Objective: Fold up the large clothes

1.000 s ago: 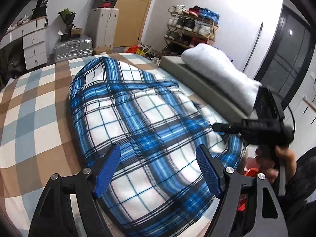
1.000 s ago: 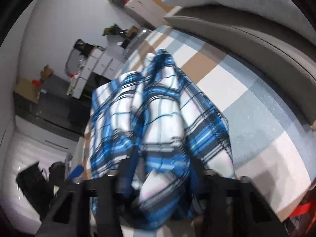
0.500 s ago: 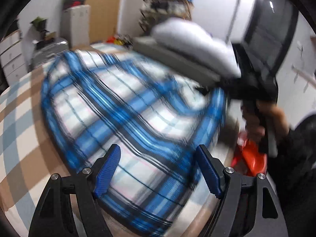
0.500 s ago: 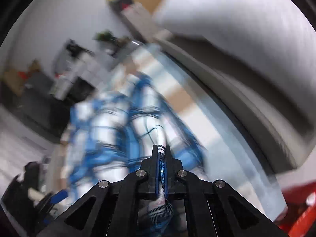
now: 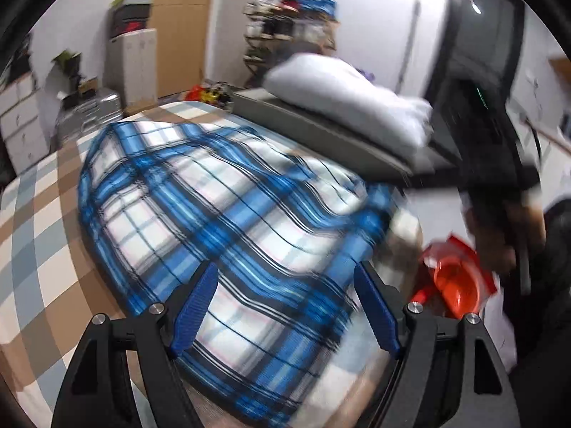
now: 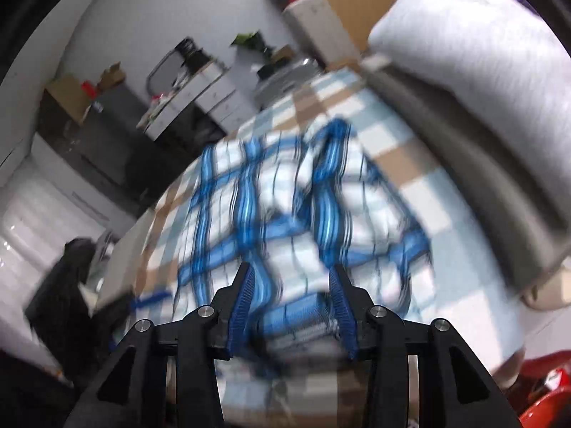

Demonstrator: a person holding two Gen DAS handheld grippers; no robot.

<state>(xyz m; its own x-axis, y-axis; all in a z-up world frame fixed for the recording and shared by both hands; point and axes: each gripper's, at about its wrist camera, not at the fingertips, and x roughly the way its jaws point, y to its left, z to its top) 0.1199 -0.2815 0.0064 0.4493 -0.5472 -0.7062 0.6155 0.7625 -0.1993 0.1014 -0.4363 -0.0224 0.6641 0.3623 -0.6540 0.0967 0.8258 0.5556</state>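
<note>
One blue plaid shirt (image 5: 228,214) lies at the centre of one checked bed (image 5: 32,249). One white pillow (image 5: 349,103) rests at two o'clock on one grey headboard cushion (image 5: 321,132).

Two grippers show: the left gripper (image 5: 285,306) at six o'clock, its two blue fingers (image 5: 194,306) spread apart, and the right gripper (image 6: 291,299), also with two blue fingers (image 6: 242,296) parted, cloth between them.

One silver suitcase (image 5: 89,107) stands at ten o'clock, one white cabinet (image 5: 137,64) at eleven, one shoe rack (image 5: 285,25) at twelve, and one red bag (image 5: 456,278) at four.
</note>
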